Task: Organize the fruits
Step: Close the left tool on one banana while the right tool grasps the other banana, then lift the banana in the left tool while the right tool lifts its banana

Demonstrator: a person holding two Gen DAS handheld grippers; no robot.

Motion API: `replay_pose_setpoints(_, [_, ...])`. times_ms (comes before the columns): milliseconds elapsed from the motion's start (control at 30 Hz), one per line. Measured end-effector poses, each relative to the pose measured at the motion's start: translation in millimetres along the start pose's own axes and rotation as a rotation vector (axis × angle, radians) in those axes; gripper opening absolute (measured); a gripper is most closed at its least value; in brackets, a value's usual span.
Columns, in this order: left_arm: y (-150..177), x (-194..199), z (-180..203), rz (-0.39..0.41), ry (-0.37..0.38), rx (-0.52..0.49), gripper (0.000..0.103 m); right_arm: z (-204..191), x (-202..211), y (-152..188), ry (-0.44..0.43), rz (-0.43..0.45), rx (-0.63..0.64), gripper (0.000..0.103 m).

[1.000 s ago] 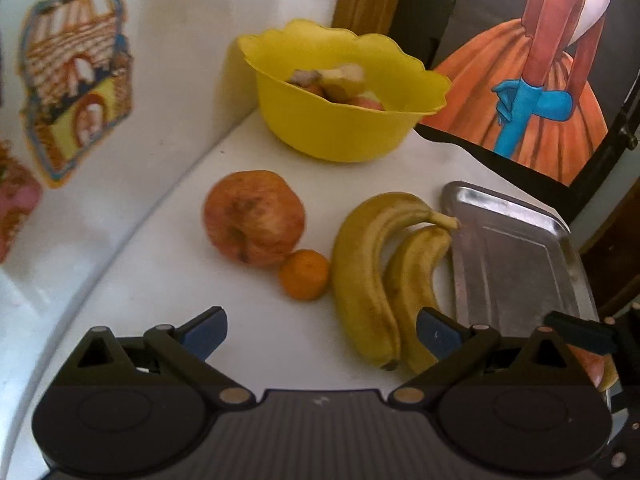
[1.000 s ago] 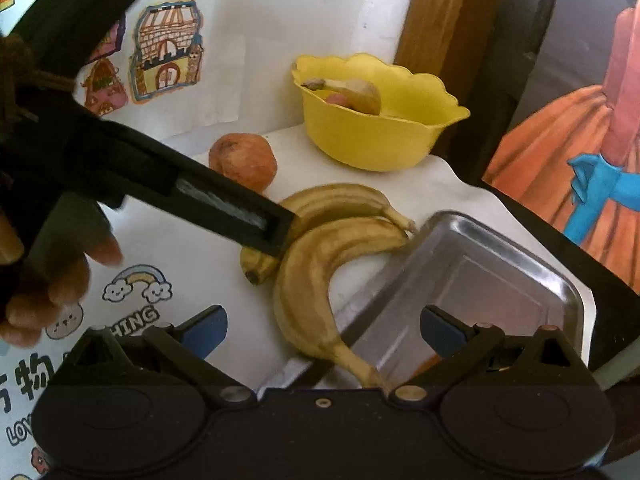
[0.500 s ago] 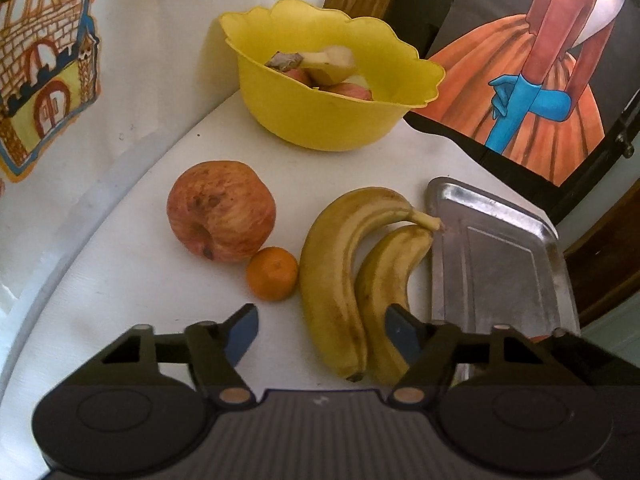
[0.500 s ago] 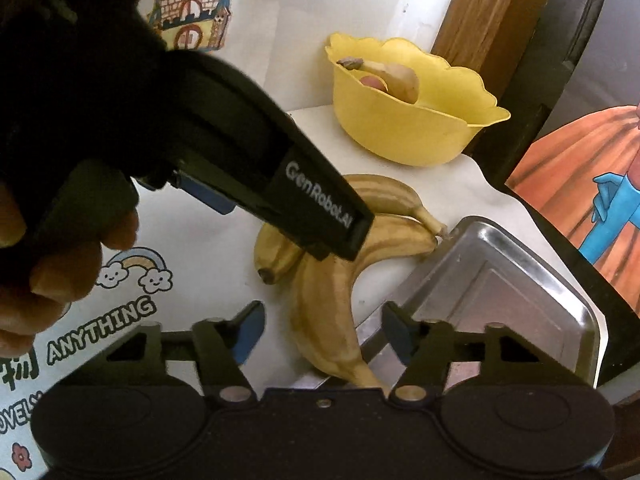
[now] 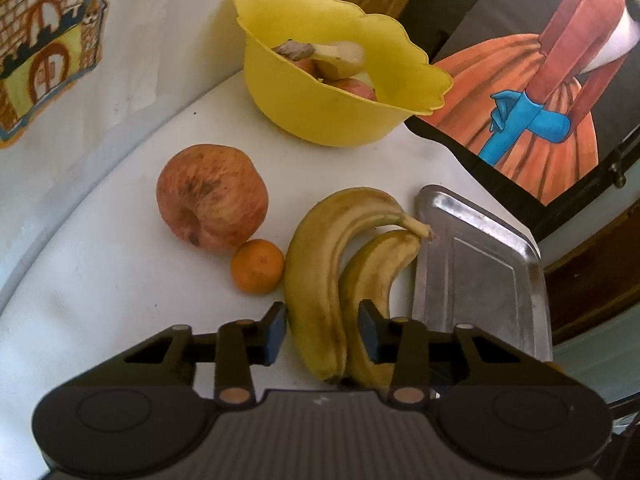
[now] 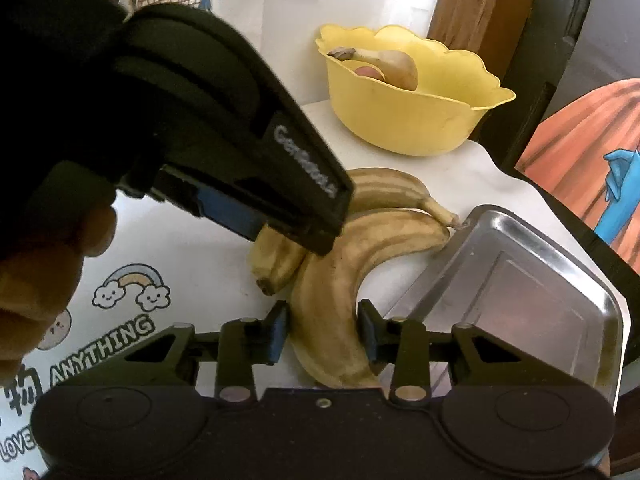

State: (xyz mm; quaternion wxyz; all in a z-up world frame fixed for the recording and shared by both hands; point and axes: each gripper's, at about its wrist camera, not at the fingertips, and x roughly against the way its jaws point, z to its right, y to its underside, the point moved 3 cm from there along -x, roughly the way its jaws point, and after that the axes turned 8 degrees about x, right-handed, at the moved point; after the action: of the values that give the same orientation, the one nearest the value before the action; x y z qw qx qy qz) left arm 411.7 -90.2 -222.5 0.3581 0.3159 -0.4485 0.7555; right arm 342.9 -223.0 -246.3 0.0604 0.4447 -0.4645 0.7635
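In the left wrist view, going from left to right, the apple (image 5: 211, 197) lies at centre left on the white table (image 5: 100, 300), the small orange (image 5: 258, 266) touches it, then come the two bananas (image 5: 324, 272), joined at the stem, and the steel tray (image 5: 480, 276) at the right; the yellow bowl (image 5: 340, 96) stands above. The left gripper (image 5: 322, 330) has its fingers narrow around the lower ends of both bananas, seemingly touching the peel. The right gripper (image 6: 322, 332) is narrow around the nearer banana only. Ripe bananas are probably soft and bruise easily, so a gentle hold at the thick middle seems best.
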Motion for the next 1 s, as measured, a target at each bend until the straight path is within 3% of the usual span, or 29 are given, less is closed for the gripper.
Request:
replay_pose_setpoints(67, [0, 1, -2, 0.002, -0.009, -0.001, 0.033, -1, 1, 1, 0.000, 0.004, -0.004, 0.039])
replay_pose_setpoints(367, [2, 14, -14, -0.025, -0.037, -0.079, 0.031, -15, 10, -4, -0.021, 0.011, -0.011, 0.038])
replay_pose_setpoints(533, [10, 32, -35, -0.039, -0.039, -0.070, 0.031, -35, 19, -5, -0.055, 0.009, 0.003, 0.038])
replay_pose_setpoints(700, [27, 55, -61, -0.044, -0.020, -0.022, 0.031, -60, 35, 5, -0.093, 0.009, 0.002, 0.038])
replay_pose_setpoints(1000, [71, 101, -96, -0.069, -0.063, -0.010, 0.029, -105, 87, 43, -0.178, 0.039, 0.054, 0.038])
